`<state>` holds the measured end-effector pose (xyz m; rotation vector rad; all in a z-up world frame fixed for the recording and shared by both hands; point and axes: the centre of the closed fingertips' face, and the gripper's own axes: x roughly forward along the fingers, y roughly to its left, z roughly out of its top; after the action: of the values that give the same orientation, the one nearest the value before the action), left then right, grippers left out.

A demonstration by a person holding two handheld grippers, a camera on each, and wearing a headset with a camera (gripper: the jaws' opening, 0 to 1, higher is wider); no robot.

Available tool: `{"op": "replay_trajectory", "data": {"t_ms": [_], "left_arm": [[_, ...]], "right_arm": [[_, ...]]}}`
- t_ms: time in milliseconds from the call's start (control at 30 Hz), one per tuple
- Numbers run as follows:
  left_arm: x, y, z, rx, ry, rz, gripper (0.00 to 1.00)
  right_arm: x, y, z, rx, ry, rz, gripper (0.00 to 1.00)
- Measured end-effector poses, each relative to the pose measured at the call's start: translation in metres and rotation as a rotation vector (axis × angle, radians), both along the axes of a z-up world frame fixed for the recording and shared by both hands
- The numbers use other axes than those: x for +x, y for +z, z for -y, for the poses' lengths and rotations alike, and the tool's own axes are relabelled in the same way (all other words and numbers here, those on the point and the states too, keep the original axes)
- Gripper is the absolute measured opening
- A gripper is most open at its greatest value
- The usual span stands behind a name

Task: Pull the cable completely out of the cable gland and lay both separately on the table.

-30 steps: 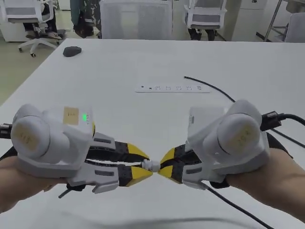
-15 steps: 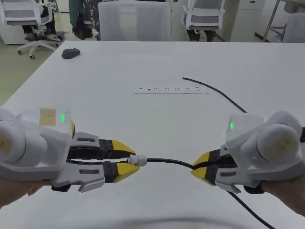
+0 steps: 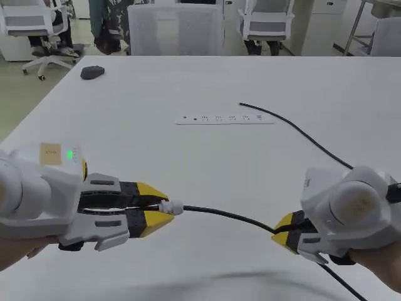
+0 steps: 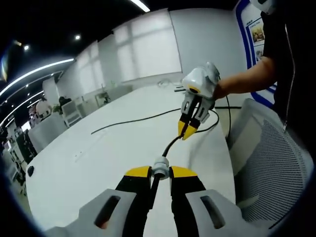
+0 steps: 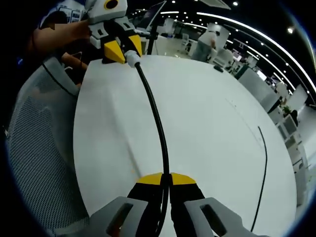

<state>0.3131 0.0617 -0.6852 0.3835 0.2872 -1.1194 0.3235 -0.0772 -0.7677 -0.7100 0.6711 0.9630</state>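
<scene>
A white cable gland [image 3: 171, 207] sits between the yellow tips of my left gripper [image 3: 158, 209], which is shut on it; in the left gripper view the gland [image 4: 160, 167] shows at the jaw tips. A black cable [image 3: 229, 217] runs from the gland rightwards to my right gripper [image 3: 283, 230], shut on it. In the right gripper view the cable [image 5: 154, 117] stretches from my jaws up to the gland [image 5: 131, 58] held by the left gripper [image 5: 117, 49]. The right gripper [image 4: 189, 127] appears ahead in the left gripper view. Both hang just above the white table [image 3: 188, 157].
A white power strip [image 3: 224, 119] lies mid-table with a second black cable [image 3: 294, 128] running from it to the right. A dark mouse [image 3: 93, 73] rests at the far left corner. Office chairs [image 3: 269, 22] stand beyond the far edge.
The two grippers have moved apart, left one leftwards and right one rightwards. A long stretch of black cable now shows between them where they had been tip to tip.
</scene>
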Motion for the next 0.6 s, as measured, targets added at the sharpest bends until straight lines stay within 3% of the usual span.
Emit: {"op": "replay_trajectory", "data": {"t_ms": [167,267,333,367,400,433,500,533,600], "left_arm": [[-0.001,0.001,0.001,-0.001,-0.005,0.001,0.14],[0.001,0.0,0.002,0.004,0.001,0.007,0.14],[0.002,-0.001,0.002,0.004,0.005,0.006,0.14],[0.003,0.0,0.002,0.005,0.008,0.012,0.14],[0.002,0.0,0.002,0.011,0.004,0.019,0.14],[0.001,-0.001,0.002,0.014,0.002,0.015,0.14],[0.001,-0.001,0.002,0.02,0.0,0.019,0.14],[0.001,-0.001,0.001,0.019,0.0,0.018,0.14],[0.0,0.001,0.001,0.017,-0.001,0.021,0.14]], "right_arm": [[0.002,0.0,0.001,-0.018,0.014,0.007,0.0],[0.003,-0.002,0.001,-0.009,-0.007,-0.021,0.0],[-0.002,-0.003,0.0,-0.048,0.016,-0.035,0.01],[0.003,0.002,-0.001,-0.087,0.038,0.029,0.07],[0.004,0.006,-0.004,-0.104,0.054,0.059,0.15],[-0.001,0.008,-0.01,-0.117,0.08,0.043,0.2],[-0.003,0.017,-0.024,-0.077,0.098,0.049,0.17],[-0.003,0.028,-0.042,-0.001,0.119,0.058,0.18],[-0.009,0.039,-0.063,0.091,0.133,0.027,0.21]]}}
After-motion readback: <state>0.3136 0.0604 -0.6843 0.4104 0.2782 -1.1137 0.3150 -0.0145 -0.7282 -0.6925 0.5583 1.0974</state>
